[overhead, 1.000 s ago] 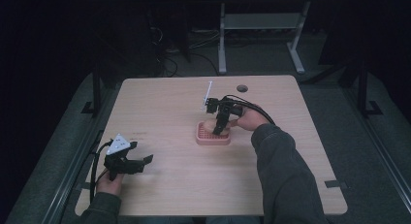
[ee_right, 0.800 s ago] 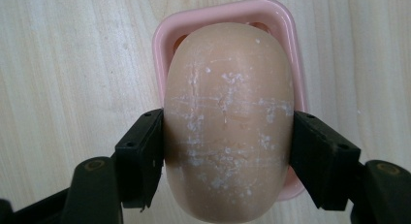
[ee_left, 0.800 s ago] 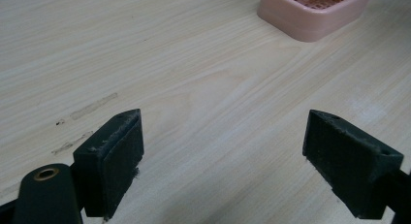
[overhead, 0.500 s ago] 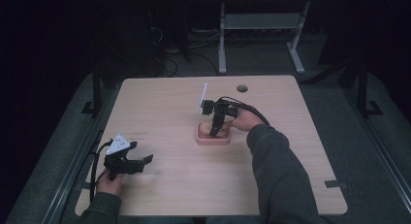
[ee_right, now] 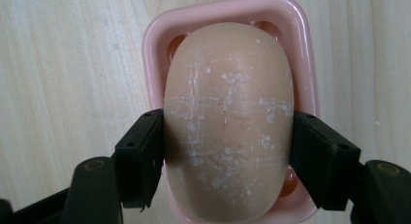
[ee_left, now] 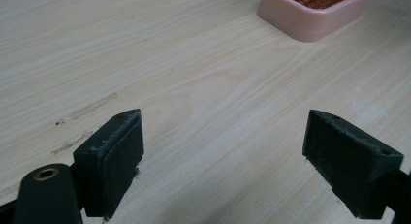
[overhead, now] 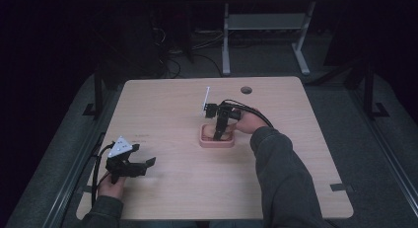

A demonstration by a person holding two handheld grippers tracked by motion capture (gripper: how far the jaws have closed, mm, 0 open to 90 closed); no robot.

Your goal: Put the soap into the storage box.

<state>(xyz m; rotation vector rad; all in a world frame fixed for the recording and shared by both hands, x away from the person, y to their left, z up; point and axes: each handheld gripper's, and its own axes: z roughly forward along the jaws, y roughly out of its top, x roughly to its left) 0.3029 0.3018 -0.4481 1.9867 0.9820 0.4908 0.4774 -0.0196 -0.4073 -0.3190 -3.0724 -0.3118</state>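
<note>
The table [overhead: 167,109] bears a pink dish [overhead: 216,141] near its middle. In the dish lies a tan soap [ee_right: 228,122], pinched at both sides by the right gripper [ee_right: 228,153]. The left gripper [overhead: 129,165] rests at the near left, jaws wide apart, holding nothing.

A dim lab or workshop: bare wooden table [overhead: 162,114], trailing floor cables [overhead: 172,65], metal stand [overhead: 263,25].
</note>
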